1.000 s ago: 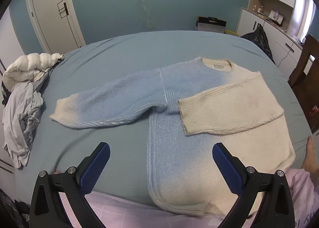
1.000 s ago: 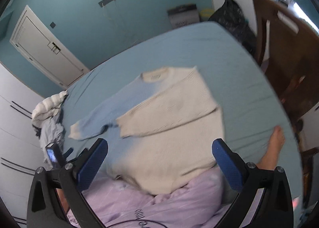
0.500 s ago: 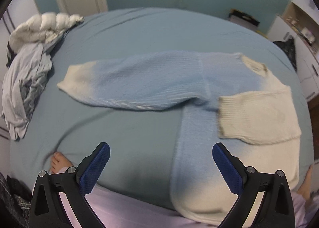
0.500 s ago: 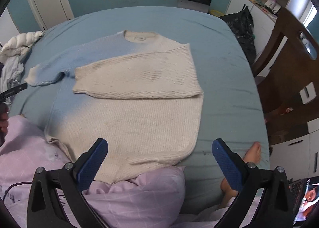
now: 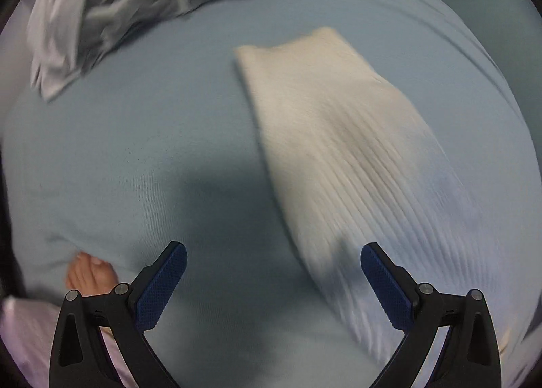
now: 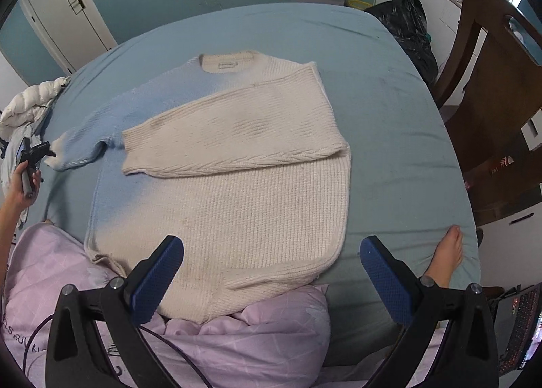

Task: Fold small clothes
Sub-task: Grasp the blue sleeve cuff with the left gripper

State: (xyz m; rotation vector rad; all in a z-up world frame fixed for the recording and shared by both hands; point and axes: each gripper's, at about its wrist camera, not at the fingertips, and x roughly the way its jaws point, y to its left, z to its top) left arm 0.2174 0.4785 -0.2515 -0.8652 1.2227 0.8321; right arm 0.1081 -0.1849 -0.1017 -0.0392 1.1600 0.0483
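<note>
Bed with the blue sheet carries everything; the sweater lies flat across the middle of it, front up, hem toward the person and overlapping the pink quilt at the near edge. One sleeve is already folded across the chest; the other sleeve lies stretched out sideways toward the pile of grey clothes. So the step in hand looks like folding that second sleeve in. Left gripper is spread wide, holding nothing, low over the sheet with the sleeve's cream cuff end ahead and running under its right finger; this view is motion-blurred, so exact height is unclear. Right gripper is also spread and empty, hovering above the hem. To do it well: pinch the cuff near its end, through both knit layers, lift just enough to clear the sheet, carry it across onto the folded sleeve, keep the crease at the shoulder seam. The thick knit will probably sag and drag, so a free right gripper could pin the body near the shoulder.
</note>
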